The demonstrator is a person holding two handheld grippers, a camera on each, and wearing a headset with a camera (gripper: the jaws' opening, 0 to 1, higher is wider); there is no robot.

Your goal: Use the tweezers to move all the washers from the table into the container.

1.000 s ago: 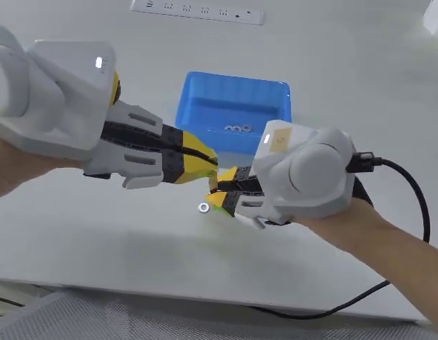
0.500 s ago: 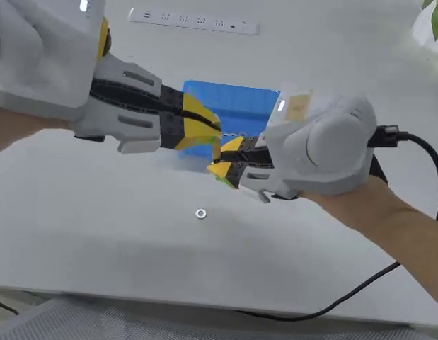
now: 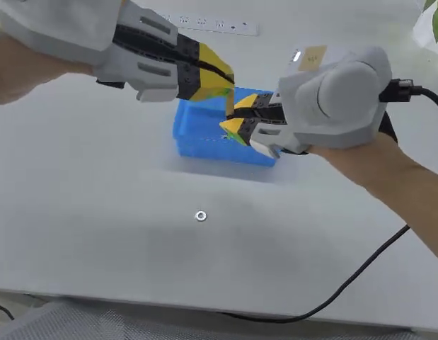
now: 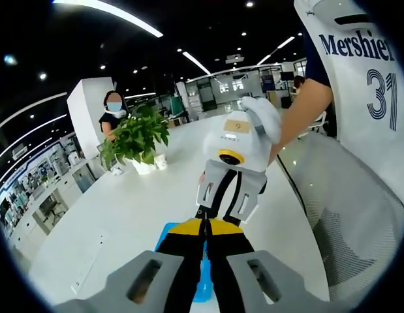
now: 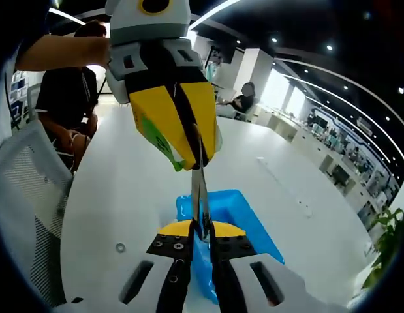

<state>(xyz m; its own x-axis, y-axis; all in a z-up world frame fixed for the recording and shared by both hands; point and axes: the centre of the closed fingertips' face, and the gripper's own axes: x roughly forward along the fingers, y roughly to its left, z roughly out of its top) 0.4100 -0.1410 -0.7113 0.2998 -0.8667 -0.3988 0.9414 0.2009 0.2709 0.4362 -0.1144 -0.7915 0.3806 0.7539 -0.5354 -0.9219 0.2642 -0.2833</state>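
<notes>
My right claw (image 5: pixel 202 229) is pressing shut on the thin metal tweezers (image 5: pixel 200 189), and my left claw (image 4: pixel 205 227) is pinching their other end. The tweezers are running straight from one claw to the other, so the two claws are pointing at each other. I am holding both of them up over the blue container (image 3: pixel 204 149). I cannot tell if a washer is sitting in the tweezers, because the tips are too small to see. One washer (image 3: pixel 200 216) is lying flat on the white table (image 3: pixel 98 212). It is down below my claws and closer to me, well apart from the container. I think my right claw is the nearer one. To get that washer, I think I have to bring the tweezers down and back toward me.
</notes>
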